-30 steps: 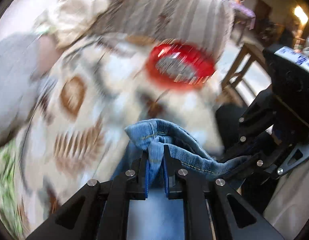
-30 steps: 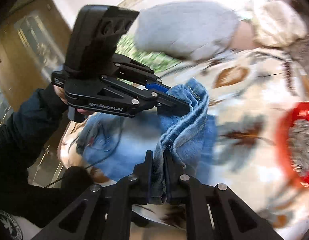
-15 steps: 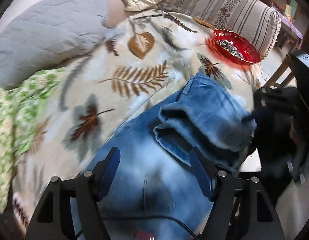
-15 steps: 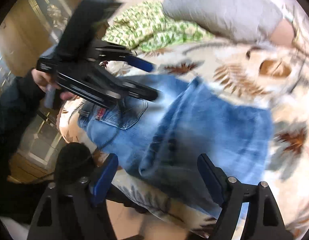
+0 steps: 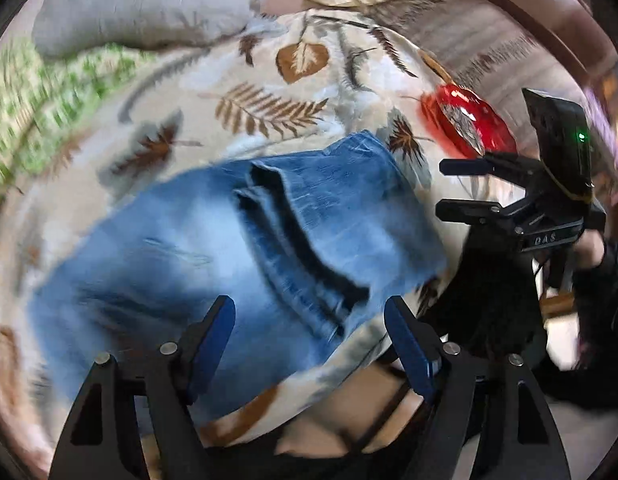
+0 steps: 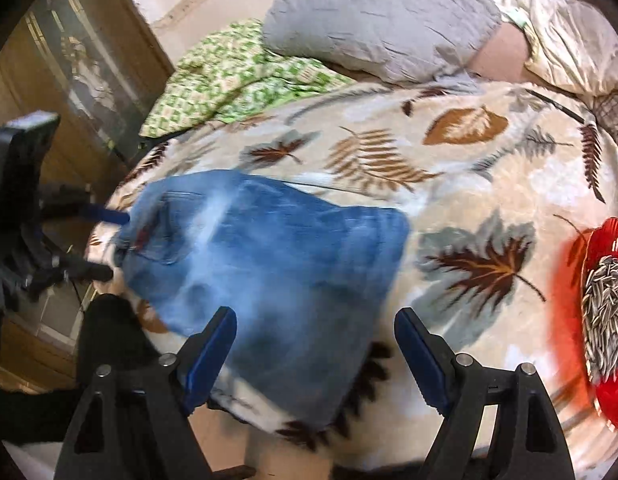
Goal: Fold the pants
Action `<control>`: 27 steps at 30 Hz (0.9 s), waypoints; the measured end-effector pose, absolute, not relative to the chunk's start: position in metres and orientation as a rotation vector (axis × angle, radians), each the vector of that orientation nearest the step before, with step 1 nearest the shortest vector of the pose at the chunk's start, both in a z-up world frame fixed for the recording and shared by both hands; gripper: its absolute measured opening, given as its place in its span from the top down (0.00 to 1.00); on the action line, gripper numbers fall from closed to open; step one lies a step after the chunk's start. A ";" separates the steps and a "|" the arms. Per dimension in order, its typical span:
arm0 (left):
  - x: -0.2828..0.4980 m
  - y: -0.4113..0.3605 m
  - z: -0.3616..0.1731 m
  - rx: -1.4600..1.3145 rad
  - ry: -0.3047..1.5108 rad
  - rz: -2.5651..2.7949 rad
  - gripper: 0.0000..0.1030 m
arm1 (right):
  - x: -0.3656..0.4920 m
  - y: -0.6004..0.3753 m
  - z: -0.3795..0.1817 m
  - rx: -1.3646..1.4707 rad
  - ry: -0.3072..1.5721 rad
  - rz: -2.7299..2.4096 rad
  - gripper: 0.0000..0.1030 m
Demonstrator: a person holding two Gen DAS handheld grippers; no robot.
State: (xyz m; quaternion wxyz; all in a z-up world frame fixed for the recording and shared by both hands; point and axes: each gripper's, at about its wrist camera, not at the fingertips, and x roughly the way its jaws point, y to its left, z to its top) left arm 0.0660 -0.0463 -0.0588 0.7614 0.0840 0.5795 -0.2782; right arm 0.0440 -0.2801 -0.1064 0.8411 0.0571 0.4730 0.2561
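Left wrist view: both tongs, left (image 5: 309, 322) and right (image 6: 315, 332), spread wide and empty above folded jeans (image 5: 245, 248).

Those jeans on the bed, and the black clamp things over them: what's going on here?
A person is folding the jeans using a handheld gripper in each hand. The jeans lie folded on a leaf-print blanket. Both the left gripper and the right gripper are open above them, holding nothing. A red dish of seeds sits off to the right, and a grey pillow lies at the far side.
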 end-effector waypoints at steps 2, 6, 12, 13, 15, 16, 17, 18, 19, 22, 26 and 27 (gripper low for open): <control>0.077 -0.060 -0.083 0.131 1.298 -0.588 0.25 | 0.060 -0.289 -0.111 0.149 1.017 0.530 0.19; 0.091 -0.072 -0.127 0.102 1.411 -0.538 0.25 | 0.093 -0.299 -0.127 0.260 1.059 0.521 0.20; 0.083 -0.071 -0.137 0.193 1.350 -0.542 0.72 | 0.112 -0.274 -0.158 0.284 1.157 0.549 0.61; 0.082 -0.067 -0.133 0.173 1.343 -0.564 0.78 | 0.109 -0.270 -0.159 0.248 1.149 0.533 0.65; 0.081 -0.058 -0.123 0.139 1.314 -0.608 0.87 | 0.106 -0.269 -0.157 0.232 1.137 0.519 0.76; 0.079 -0.053 -0.121 0.130 1.301 -0.613 0.90 | 0.104 -0.270 -0.156 0.233 1.135 0.510 0.78; 0.078 -0.049 -0.127 0.151 1.308 -0.598 0.98 | 0.103 -0.271 -0.157 0.222 1.138 0.490 0.81; 0.076 -0.046 -0.141 0.213 1.330 -0.554 0.97 | 0.104 -0.272 -0.160 0.211 1.144 0.472 0.82; 0.077 -0.041 -0.150 0.205 1.338 -0.557 0.97 | 0.105 -0.272 -0.166 0.192 1.156 0.444 0.82; 0.078 -0.030 -0.149 0.093 1.329 -0.566 0.97 | 0.109 -0.275 -0.175 0.222 1.161 0.431 0.82; 0.072 -0.034 -0.140 0.083 1.305 -0.580 0.97 | 0.103 -0.277 -0.162 0.233 1.148 0.438 0.79; 0.072 -0.033 -0.132 0.050 1.287 -0.589 0.95 | 0.100 -0.278 -0.159 0.241 1.151 0.438 0.78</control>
